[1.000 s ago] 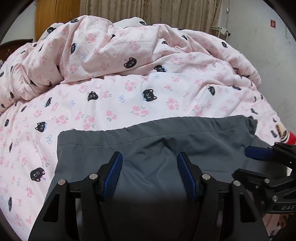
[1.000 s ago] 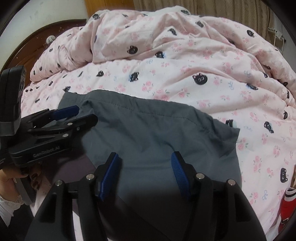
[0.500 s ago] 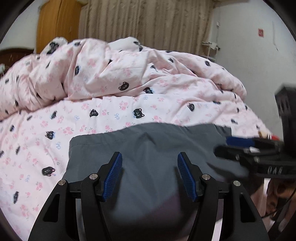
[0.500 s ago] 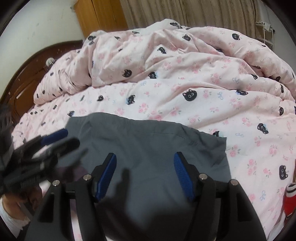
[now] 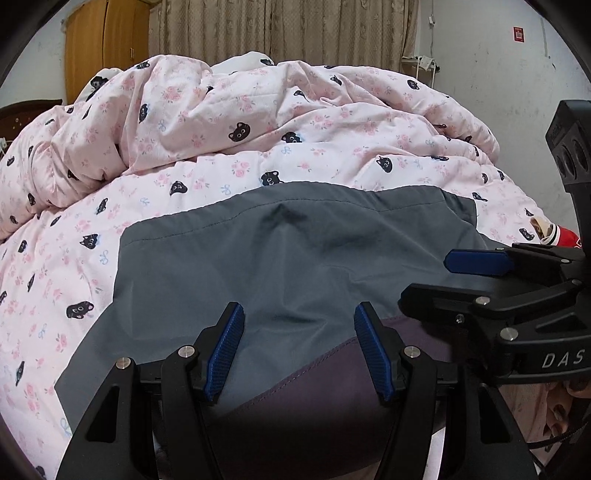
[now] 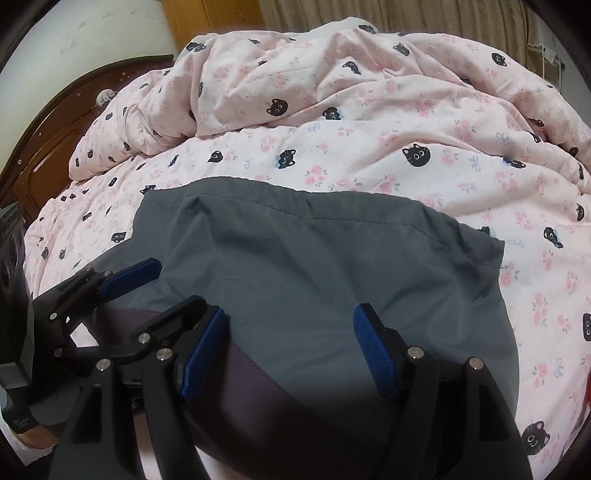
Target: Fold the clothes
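A grey garment (image 5: 280, 266) lies flat on the pink quilt, its stitched hem at the far side; it also shows in the right wrist view (image 6: 332, 266). A dark purple band (image 5: 332, 373) runs along its near edge, also seen in the right wrist view (image 6: 258, 384). My left gripper (image 5: 297, 350) is open and empty just above that near edge. My right gripper (image 6: 290, 350) is open and empty over the same edge. The right gripper shows side-on in the left wrist view (image 5: 454, 277); the left one in the right wrist view (image 6: 162, 288).
A rumpled pink quilt with black cat faces (image 5: 258, 122) is heaped behind the garment. A dark wooden headboard (image 6: 55, 140) stands at the left. A red and white item (image 5: 557, 236) lies at the right bed edge. Curtains (image 5: 280, 29) hang at the back.
Both grippers have drawn back toward the near edge of the garment and tilted up. The purple band has come into view between the fingers. Both stay open.
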Available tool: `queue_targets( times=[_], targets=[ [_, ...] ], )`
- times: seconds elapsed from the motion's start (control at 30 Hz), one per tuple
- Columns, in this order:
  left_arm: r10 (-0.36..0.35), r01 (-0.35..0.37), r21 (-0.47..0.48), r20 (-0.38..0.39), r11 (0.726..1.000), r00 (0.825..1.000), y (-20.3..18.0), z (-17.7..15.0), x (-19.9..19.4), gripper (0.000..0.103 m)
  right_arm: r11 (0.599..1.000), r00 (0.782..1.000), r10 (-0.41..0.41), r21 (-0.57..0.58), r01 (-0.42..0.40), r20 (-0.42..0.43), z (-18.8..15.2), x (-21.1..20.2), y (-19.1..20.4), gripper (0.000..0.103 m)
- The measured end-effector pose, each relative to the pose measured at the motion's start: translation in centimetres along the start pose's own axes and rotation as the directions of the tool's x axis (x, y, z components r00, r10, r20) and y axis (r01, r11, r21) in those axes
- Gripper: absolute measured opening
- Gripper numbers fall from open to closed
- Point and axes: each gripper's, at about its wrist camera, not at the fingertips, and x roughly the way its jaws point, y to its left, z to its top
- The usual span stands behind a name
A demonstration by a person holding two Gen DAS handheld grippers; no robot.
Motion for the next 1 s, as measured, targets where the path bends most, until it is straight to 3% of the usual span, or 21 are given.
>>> queue_targets(
  times=[0.3,0.53,0.77,1.0],
  targets=[
    [-0.05,0.051,-0.013,0.011,0.999,0.999,1.2,0.3,-1.5,0.058,1.0,1.0,-0.004,0.005,0.004,-0.001,0.2,-0.9,-1.2,0.074],
    [-0.084,0.083,-0.023,-0.041,0.996,0.996,1.9,-0.3,0.4,0.062,0.999,0.999,-0.018,-0.029,0.017,-0.039,-0.8,0.7,-1.2,0.075],
    [-0.099,0.097,-0.039,-0.062,0.995,0.993,2.2,-0.5,1.2,0.065,0.999,1.0,-0.02,-0.046,0.019,-0.012,-1.8,1.7,-1.3,0.077],
    [-0.109,0.109,-0.02,0.028,0.994,0.994,1.7,0.2,-1.2,0.065,1.0,0.999,0.02,0.01,-0.02,0.036,-1.1,-1.1,-2.2,0.082]
  ],
)
